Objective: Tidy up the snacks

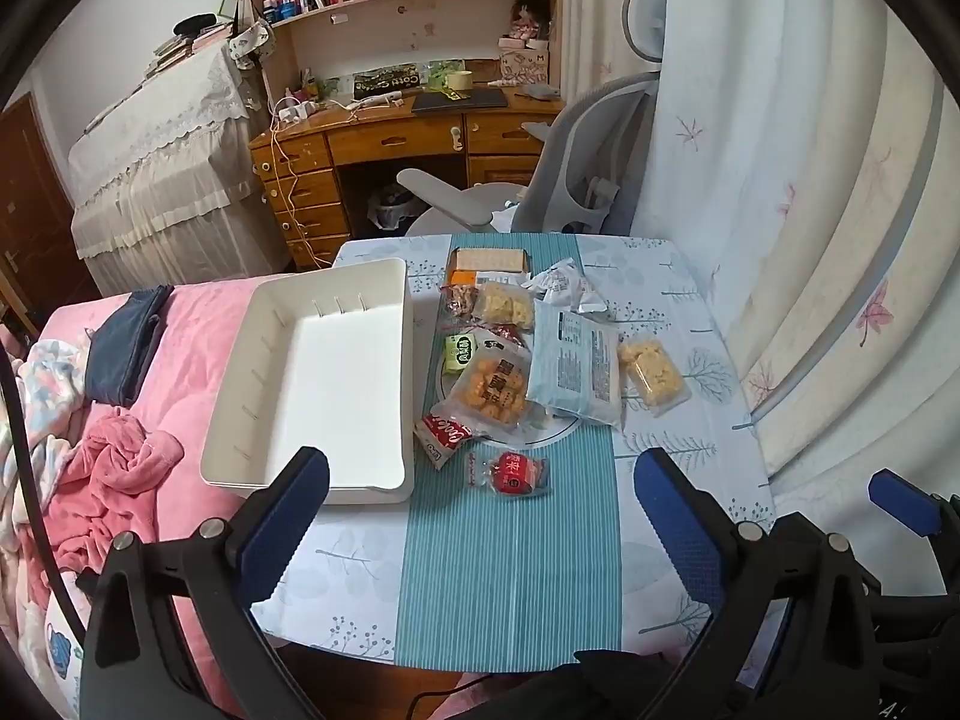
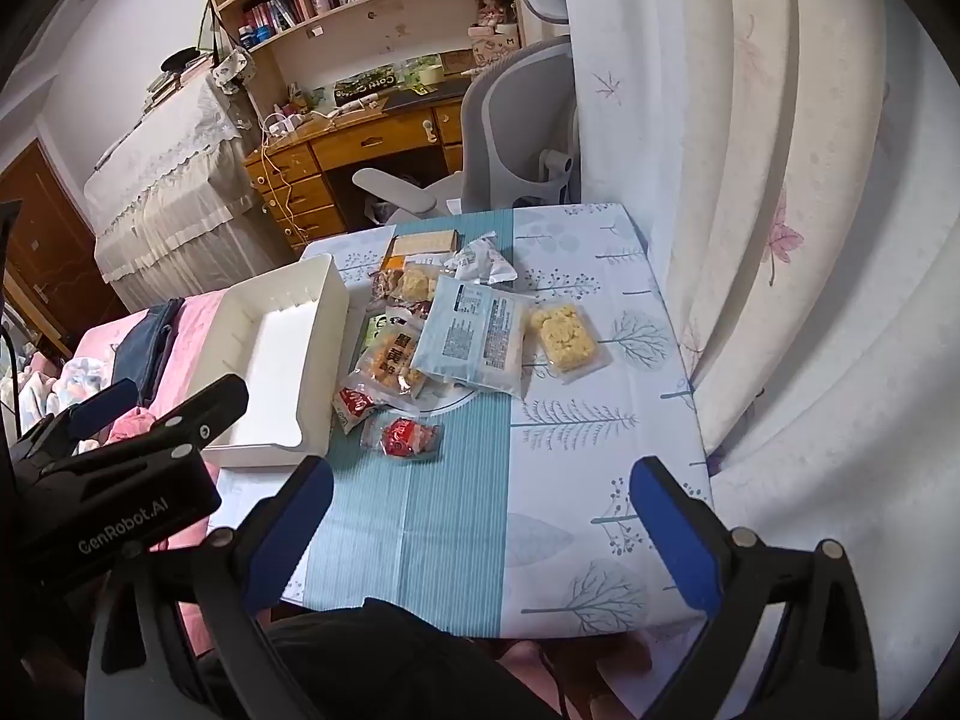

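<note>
Crinkly snack packets (image 1: 498,387) beside rectangular tray (image 1: 312,384)

A white plastic bin (image 1: 312,372) with a smooth, matt finish sits on a table covered in printed cloth (image 1: 672,312); a ribbed teal runner (image 1: 510,558), woven-looking, crosses its middle. The snack packets (image 1: 498,384) are glossy film: a clear crinkled wrapper over yellow biscuits (image 1: 651,375), a pale blue matt-sheen pouch (image 1: 576,366), and a small shiny red-printed packet (image 1: 510,473). Both grippers, left (image 1: 480,516) and right (image 2: 480,516), are black matt plastic with silver metal pins and blue ribbed, rubbery-looking pads (image 1: 282,516). Beside the table lies soft pink fleecy bedding (image 1: 120,480). Behind stand a glossy varnished wood desk (image 1: 372,144), a grey plastic chair (image 1: 576,156) and soft, matt, folded curtains (image 1: 810,180).
</note>
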